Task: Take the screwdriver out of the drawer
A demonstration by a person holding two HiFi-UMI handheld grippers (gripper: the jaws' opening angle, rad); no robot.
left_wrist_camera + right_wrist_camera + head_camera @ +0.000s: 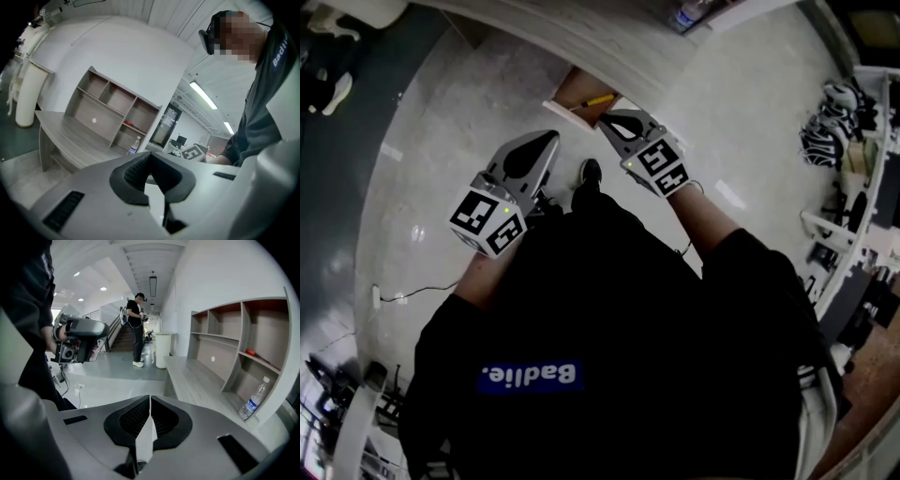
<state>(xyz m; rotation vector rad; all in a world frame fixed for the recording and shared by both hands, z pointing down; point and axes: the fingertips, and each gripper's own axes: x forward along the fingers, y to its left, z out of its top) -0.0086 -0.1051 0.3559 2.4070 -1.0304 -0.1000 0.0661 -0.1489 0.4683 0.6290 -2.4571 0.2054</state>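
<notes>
A yellow-handled screwdriver point(597, 99) lies in an open drawer point(563, 111) under the desk, seen at the top of the head view. My right gripper point(606, 121) hovers just at the drawer's front edge, shut and empty. My left gripper point(547, 141) is a little lower and to the left of the drawer, also shut with nothing in it. In the left gripper view the jaws point(149, 161) meet and point over the desk. In the right gripper view the jaws point(149, 401) are closed to a thin slit. Neither gripper view shows the drawer.
A grey desk point(70, 133) carries a shelf unit point(234, 348) with a water bottle point(252, 404) beside it and a red tool point(255, 353) on a shelf. Another person point(137, 329) stands far off by a white bin point(162, 350). Cluttered racks point(848, 141) line the right.
</notes>
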